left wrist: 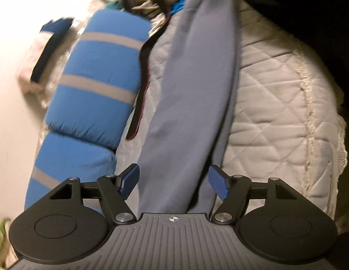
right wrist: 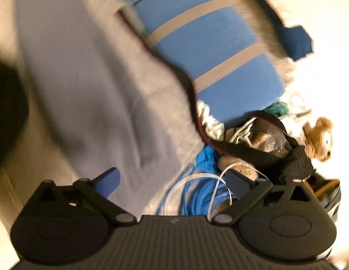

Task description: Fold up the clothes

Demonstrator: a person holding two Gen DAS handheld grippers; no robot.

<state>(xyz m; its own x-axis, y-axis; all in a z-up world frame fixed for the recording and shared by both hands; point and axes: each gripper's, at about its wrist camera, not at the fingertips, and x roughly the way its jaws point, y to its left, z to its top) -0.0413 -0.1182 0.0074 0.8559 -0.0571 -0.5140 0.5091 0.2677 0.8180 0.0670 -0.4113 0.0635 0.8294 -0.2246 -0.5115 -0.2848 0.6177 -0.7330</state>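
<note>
A long grey garment [left wrist: 197, 78] lies folded into a narrow strip on a white quilted bedspread [left wrist: 275, 90], running away from the camera. My left gripper [left wrist: 174, 181] stands open over its near end; the cloth passes between the blue pads [left wrist: 219, 184] without being pinched. In the blurred right wrist view the same grey garment [right wrist: 84, 78] fills the left half. My right gripper [right wrist: 172, 180] is wide open with nothing held, its left finger [right wrist: 109, 180] over the garment's edge.
A blue cushion with grey stripes [left wrist: 102, 72] [right wrist: 208, 45] lies beside the garment. A black strap [left wrist: 140, 85] edges the quilt. Clutter sits at one end: blue cord [right wrist: 201, 193], a black bag [right wrist: 264, 153], a teddy bear [right wrist: 320, 137].
</note>
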